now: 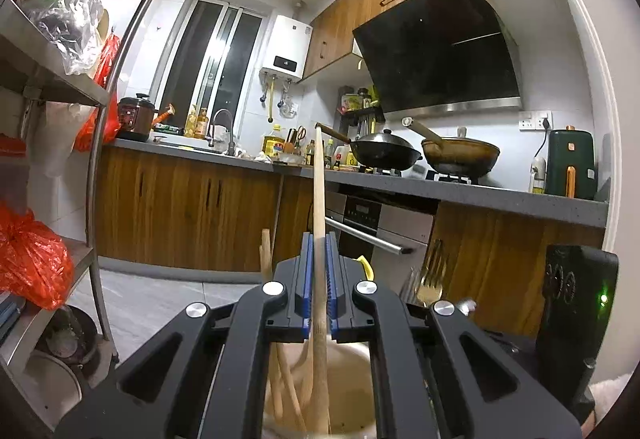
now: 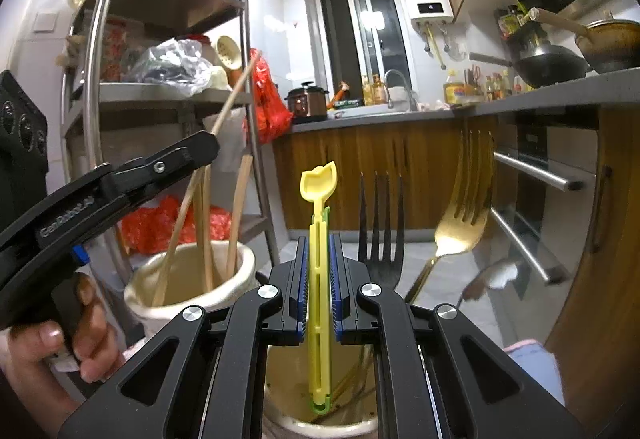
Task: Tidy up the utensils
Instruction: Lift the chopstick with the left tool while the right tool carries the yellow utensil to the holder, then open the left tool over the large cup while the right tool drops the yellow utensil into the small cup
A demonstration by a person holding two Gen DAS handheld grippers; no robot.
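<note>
My left gripper [image 1: 319, 239] is shut on a long wooden chopstick [image 1: 319, 191] that stands upright with its lower end inside a cream holder cup [image 1: 352, 371], among other wooden sticks. The same cup [image 2: 244, 271] and my left gripper [image 2: 208, 147] show at the left of the right wrist view. My right gripper [image 2: 319, 243] is shut on a yellow and green plastic utensil [image 2: 319, 207], held upright over a second holder cup [image 2: 288, 371]. A black fork [image 2: 380, 239] and a gold fork [image 2: 460, 223] stand in that second cup.
A metal shelf rack [image 2: 168, 95] with bags stands to the left. A kitchen counter [image 1: 460, 191] with two woks [image 1: 384, 151], a sink tap and bottles runs along the back. An oven [image 1: 380, 223] sits below the counter. A dark appliance [image 1: 576, 303] is at right.
</note>
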